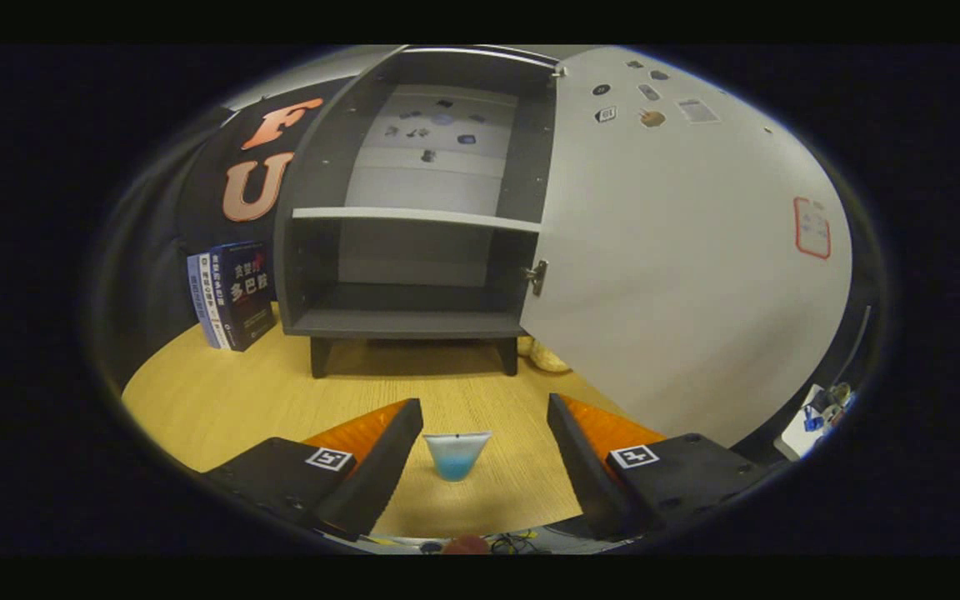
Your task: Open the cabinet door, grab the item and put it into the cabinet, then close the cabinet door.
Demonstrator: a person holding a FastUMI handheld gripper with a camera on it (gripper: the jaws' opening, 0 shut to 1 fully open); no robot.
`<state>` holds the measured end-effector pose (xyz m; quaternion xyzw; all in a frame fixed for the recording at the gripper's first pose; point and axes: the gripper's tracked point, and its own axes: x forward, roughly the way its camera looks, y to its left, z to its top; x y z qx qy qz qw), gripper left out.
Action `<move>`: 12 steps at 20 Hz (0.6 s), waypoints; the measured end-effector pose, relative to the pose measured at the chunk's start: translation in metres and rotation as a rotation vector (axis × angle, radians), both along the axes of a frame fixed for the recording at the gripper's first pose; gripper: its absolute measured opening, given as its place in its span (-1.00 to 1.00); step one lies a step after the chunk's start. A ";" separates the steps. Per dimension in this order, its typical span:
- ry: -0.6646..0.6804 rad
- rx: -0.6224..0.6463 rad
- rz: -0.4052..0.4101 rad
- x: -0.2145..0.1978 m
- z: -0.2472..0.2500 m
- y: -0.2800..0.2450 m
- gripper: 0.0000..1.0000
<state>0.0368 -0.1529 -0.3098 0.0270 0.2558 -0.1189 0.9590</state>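
Note:
A small clear cup [456,455] with blue liquid stands on the wooden table [222,400], between my two fingers and not touched by either. My gripper [484,433] is open, one finger on each side of the cup. Beyond them stands a grey cabinet [413,217] on short legs, with one shelf and nothing on either level. Its white door [680,250] is swung wide open to the right, with a metal hinge [536,276] at its inner edge.
Several books [230,296] stand upright left of the cabinet against the booth's wall. A pale lumpy object [547,357] lies behind the door's lower edge. Cables and small items [488,543] lie at the table's near edge.

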 end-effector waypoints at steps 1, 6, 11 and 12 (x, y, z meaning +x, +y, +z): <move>0.019 0.006 0.004 0.001 -0.011 0.003 0.93; 0.091 0.031 0.044 0.003 -0.052 0.016 0.94; 0.157 0.065 0.078 0.006 -0.088 0.025 0.94; 0.164 0.070 0.073 0.006 -0.090 0.025 0.91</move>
